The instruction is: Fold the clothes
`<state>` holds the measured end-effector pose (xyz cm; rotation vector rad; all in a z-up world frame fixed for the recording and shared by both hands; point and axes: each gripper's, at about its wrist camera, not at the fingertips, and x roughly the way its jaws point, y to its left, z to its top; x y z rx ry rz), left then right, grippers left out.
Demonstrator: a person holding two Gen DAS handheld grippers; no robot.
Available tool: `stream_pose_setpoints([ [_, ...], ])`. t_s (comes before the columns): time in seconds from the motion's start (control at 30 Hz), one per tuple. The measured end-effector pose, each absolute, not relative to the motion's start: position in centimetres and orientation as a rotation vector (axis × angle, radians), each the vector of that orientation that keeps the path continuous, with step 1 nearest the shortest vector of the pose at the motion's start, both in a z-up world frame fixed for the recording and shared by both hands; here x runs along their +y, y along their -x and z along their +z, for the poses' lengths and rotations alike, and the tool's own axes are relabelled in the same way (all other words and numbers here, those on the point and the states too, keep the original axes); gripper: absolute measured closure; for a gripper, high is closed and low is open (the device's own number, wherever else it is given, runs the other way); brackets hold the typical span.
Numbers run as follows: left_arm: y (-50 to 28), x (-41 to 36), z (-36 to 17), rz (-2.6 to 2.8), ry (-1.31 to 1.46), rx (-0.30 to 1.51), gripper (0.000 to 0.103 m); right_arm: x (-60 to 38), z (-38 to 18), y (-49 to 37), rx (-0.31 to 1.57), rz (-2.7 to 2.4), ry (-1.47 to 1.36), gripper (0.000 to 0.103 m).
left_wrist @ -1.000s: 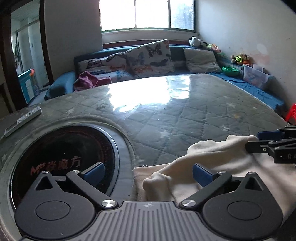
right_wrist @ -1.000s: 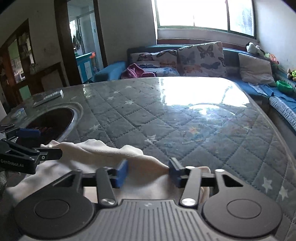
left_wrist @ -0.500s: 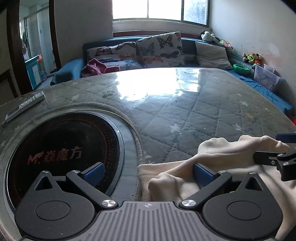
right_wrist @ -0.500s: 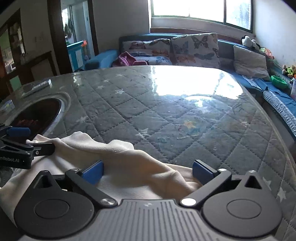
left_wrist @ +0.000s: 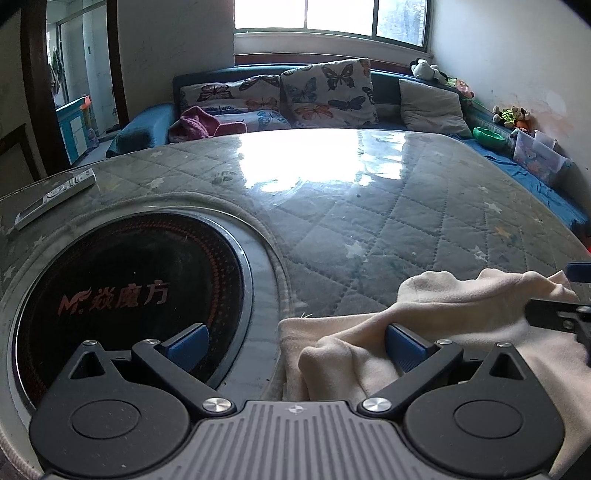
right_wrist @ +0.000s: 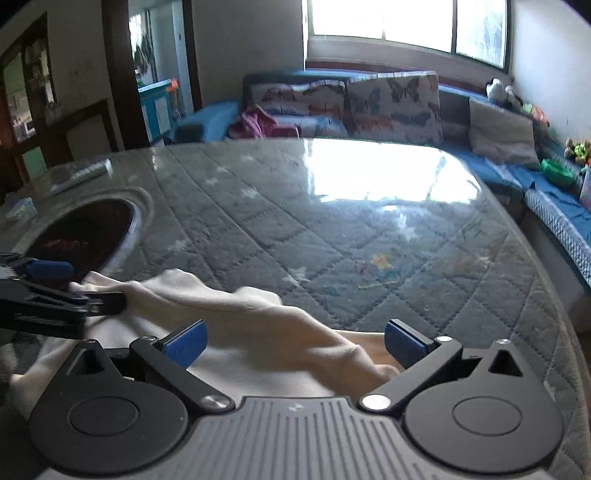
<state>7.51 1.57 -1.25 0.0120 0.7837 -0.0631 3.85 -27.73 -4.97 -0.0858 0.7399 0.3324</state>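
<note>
From my remote station I log the left gripper (left_wrist: 293, 341) with its jaws spread wide; its left blue pad (left_wrist: 188, 341) hangs over the round black cooktop (left_wrist: 129, 291) set into the tabletop (left_wrist: 406, 221), and its right pad lies against a ridge of the cream garment (left_wrist: 443, 314) without pinching it. The right gripper (right_wrist: 293, 339) is likewise fully released, its jaws having just been opening, with the cream cloth lying loose between the pads and neither pad pressing on it. The garment sits rumpled at the near edge of the tabletop, just right of the cooktop, spanning the space under both grippers. In the left wrist view one finger of the right gripper enters at the right edge over the cloth. The tabletop carries a grey quilted star-pattern cover under a glossy clear sheet. A remote control (left_wrist: 55, 197) lies near its far left edge. Beyond, I note a blue sofa (left_wrist: 147, 129) with butterfly cushions (left_wrist: 328, 92), a pink garment (left_wrist: 195, 123), and a bright window (left_wrist: 332, 16).
</note>
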Motion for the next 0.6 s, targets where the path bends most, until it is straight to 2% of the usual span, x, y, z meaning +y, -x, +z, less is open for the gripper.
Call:
stream_pose_setpoints([
  [0.6,-6.2,3.3,-1.3,-0.042,0.073,0.795,0.0,-21.2,-5.5,5.4,0.55,0.425,0.328,0.0],
])
